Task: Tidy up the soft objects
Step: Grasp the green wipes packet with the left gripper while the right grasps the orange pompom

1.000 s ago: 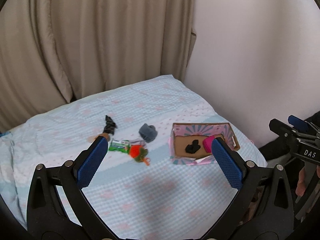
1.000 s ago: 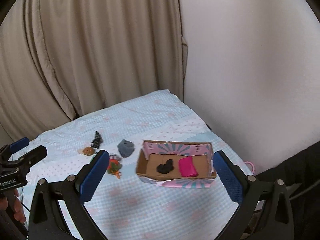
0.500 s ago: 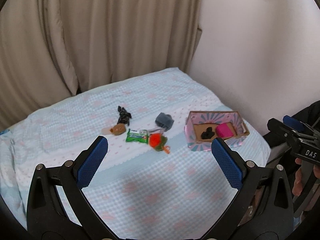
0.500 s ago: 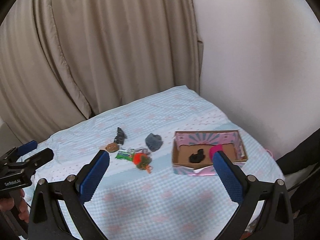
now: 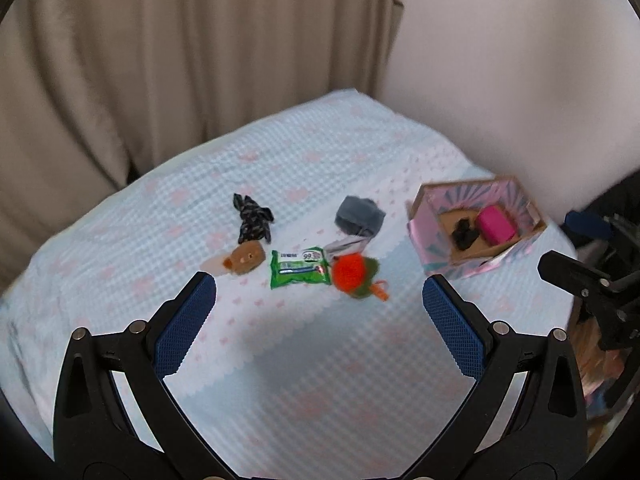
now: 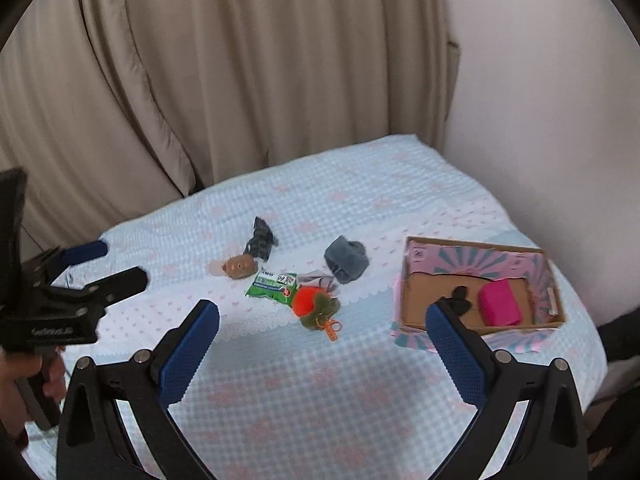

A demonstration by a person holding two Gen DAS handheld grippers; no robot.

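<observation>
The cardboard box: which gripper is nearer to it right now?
Right. The right gripper hovers open just in front of the cardboard box; the left gripper, also open, sits further left, facing the loose items.

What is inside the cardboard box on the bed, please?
Inside the box lie a pink roll and a small black item. The right gripper's finger hides part of its floor.

Bare bedspread (image 5: 320,360) up front; toy cluster (image 5: 304,248) mid-bed, box (image 5: 476,232) right, well apart.
</observation>
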